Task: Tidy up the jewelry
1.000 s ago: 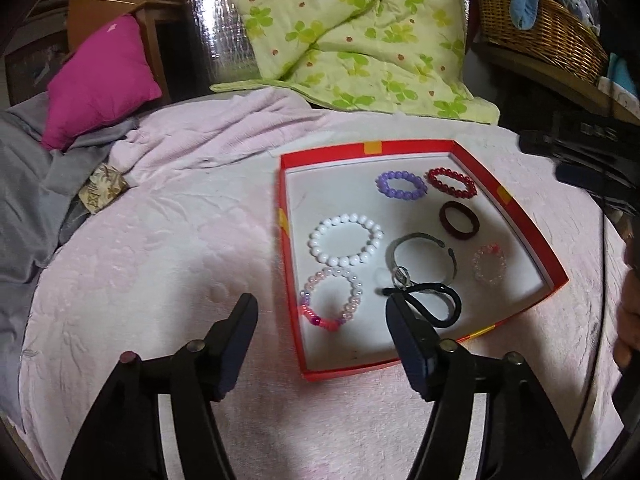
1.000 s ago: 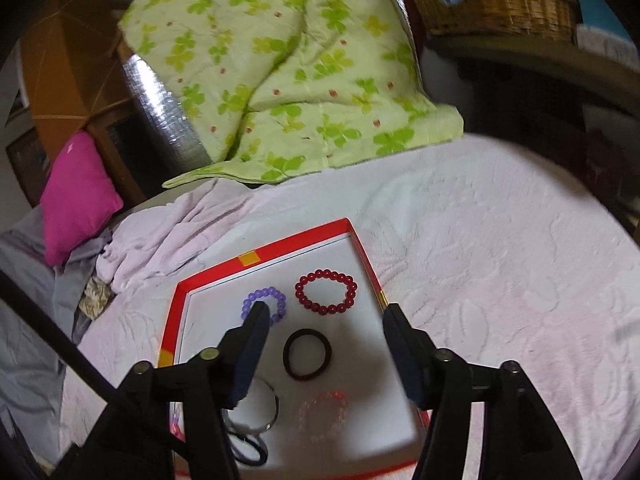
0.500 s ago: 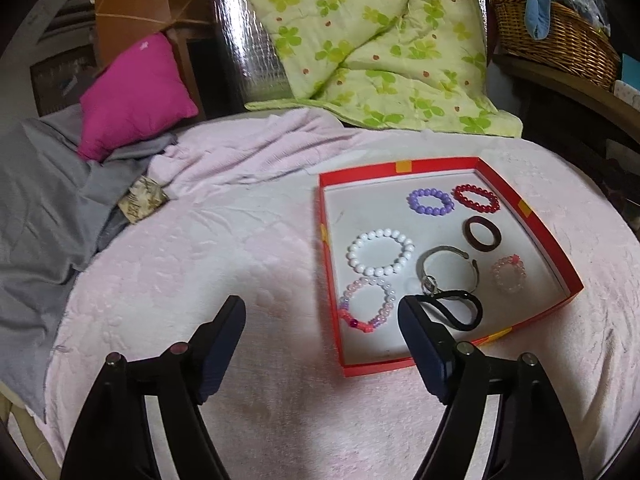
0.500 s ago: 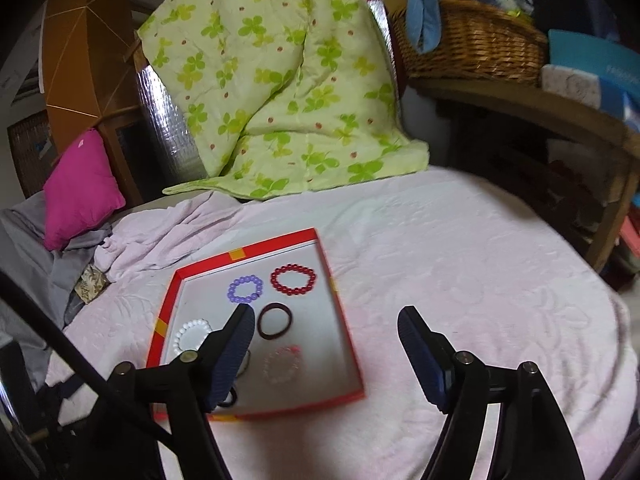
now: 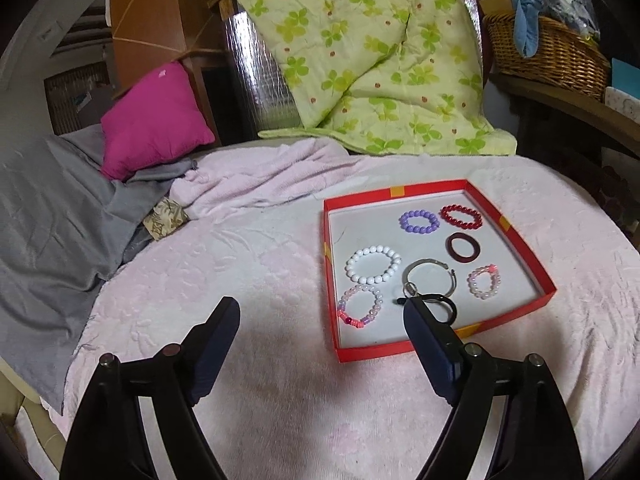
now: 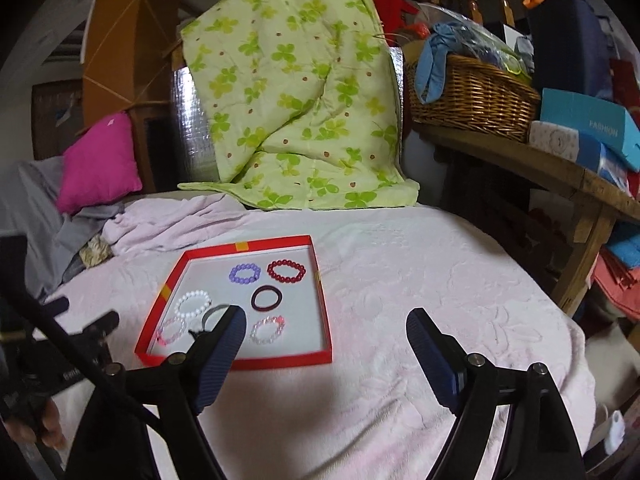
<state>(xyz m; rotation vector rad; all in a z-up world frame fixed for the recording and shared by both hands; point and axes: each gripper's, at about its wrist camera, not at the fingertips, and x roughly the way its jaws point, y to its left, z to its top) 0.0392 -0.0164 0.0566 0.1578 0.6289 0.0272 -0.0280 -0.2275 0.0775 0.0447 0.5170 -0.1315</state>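
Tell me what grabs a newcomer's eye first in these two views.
The red-rimmed tray on the pink bedspread stands out, with bracelets spread apart inside: a white bead bracelet, a purple one and a red one toward the far edge. Behind it, a green clover quilt is draped upright, with a magenta pillow to its left. Both tongs, left and right, hang open and empty.

Left gripper (image 5: pixel 320 320): black arms, ribbed dark-blue pads (image 5: pixel 430 350), silver screws.
Right gripper (image 6: pixel 322 332): same build — black cable alongside.
Hand (image 6: pixel 38 424): bare skin.
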